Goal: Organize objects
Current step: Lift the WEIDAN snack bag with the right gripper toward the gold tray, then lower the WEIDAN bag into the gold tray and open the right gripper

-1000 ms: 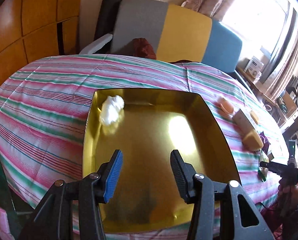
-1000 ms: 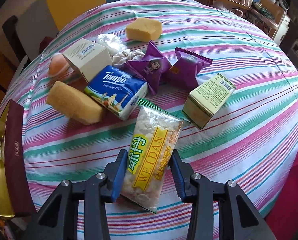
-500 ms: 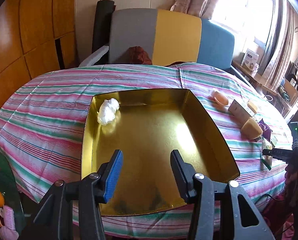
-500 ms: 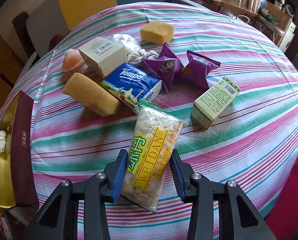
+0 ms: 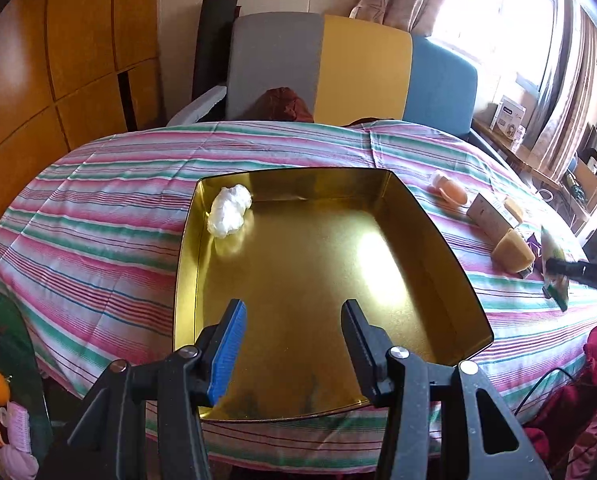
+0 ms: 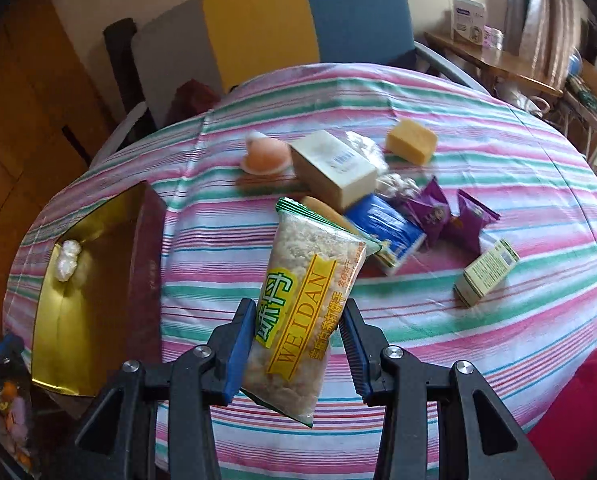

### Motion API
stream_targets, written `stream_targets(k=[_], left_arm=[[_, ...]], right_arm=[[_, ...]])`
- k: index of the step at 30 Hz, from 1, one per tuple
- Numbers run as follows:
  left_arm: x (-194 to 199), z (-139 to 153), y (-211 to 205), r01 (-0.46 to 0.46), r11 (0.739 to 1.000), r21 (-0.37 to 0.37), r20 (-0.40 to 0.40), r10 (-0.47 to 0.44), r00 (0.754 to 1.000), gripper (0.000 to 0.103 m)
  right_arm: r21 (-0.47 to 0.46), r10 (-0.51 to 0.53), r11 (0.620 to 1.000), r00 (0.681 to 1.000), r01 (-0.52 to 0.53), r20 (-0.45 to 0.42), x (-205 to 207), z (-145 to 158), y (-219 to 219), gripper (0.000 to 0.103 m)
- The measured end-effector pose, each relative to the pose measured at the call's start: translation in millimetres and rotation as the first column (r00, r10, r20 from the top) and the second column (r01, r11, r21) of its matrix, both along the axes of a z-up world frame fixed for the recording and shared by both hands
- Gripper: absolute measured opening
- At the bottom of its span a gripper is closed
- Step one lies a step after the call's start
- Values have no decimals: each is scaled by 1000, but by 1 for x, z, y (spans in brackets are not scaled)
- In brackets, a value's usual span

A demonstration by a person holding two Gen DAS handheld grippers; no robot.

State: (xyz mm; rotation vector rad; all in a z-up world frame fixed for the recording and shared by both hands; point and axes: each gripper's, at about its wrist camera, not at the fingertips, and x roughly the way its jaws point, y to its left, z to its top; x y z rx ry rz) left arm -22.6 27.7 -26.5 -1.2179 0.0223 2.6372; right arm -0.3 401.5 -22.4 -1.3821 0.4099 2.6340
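Note:
My right gripper (image 6: 300, 334) is shut on a clear snack packet (image 6: 306, 300) with a yellow "WEIDAN" label, lifted above the striped tablecloth. The same packet (image 5: 554, 268) shows at the far right of the left wrist view. A gold tin tray (image 5: 438, 240) lies on the table with a white wad (image 5: 228, 216) in its far left corner; in the right wrist view the tray (image 6: 94, 288) is at the left. My left gripper (image 5: 294, 336) hangs open over the tray's near part, nothing between its fingers.
Loose items lie right of the tray: a peach cup (image 6: 266, 154), a white box (image 6: 334, 168), a yellow sponge (image 6: 412, 140), a blue tissue pack (image 6: 386, 232), purple packets (image 6: 450, 216), a green-white box (image 6: 486, 272). A chair (image 5: 338, 64) stands behind the table.
My right gripper has lifted the snack packet off the cloth and swung left, bringing the tray into view. The left gripper has drawn back a little from the tray, still open.

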Motion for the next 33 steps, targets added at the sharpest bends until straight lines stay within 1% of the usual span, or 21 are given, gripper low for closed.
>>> stream_targets(k=[3,7,10,13,17,19,22,25,29,33], left_arm=[[0,-1,-3,-5,1000,1,0,5,1000,50],[-1,-2,-10,-20,1000,-2,0,20,1000,50],[-1,-4,-18,-36,999,0,4,36,999,50],[-2,-6,-28,-55,998,7,11,55,998,50],[-2,-7,-47,-101,995,9,18,100,995,50],[-3,-7,-62,-138,990,10,22,138,990,50],[-3,-8,-84,-197,980,21,31,196,980,50],[-3,-11,-100,-236,971,30,41,235,971,50],[-5,-16,-114,-270,962,46,65,267,962,50],[-7,-22,-121,-283,957,58,84,278,957,50]], right_arm=[[6,99,995,995,-99,-17,-14,14,-35,43],[11,239,971,971,-239,-15,-33,22,-83,43],[0,335,942,942,-335,8,-45,22,-119,43],[-16,408,913,913,-407,33,-55,16,-150,43],[-41,494,870,865,-492,87,-72,0,-194,43],[-48,530,847,840,-529,116,-83,-10,-219,43],[-69,571,820,805,-568,159,-99,-27,-252,43],[-81,584,810,785,-581,206,-117,-47,-280,43],[-88,578,812,777,-577,250,-141,-65,-310,43],[-63,572,812,772,-580,277,-158,-72,-332,43]])
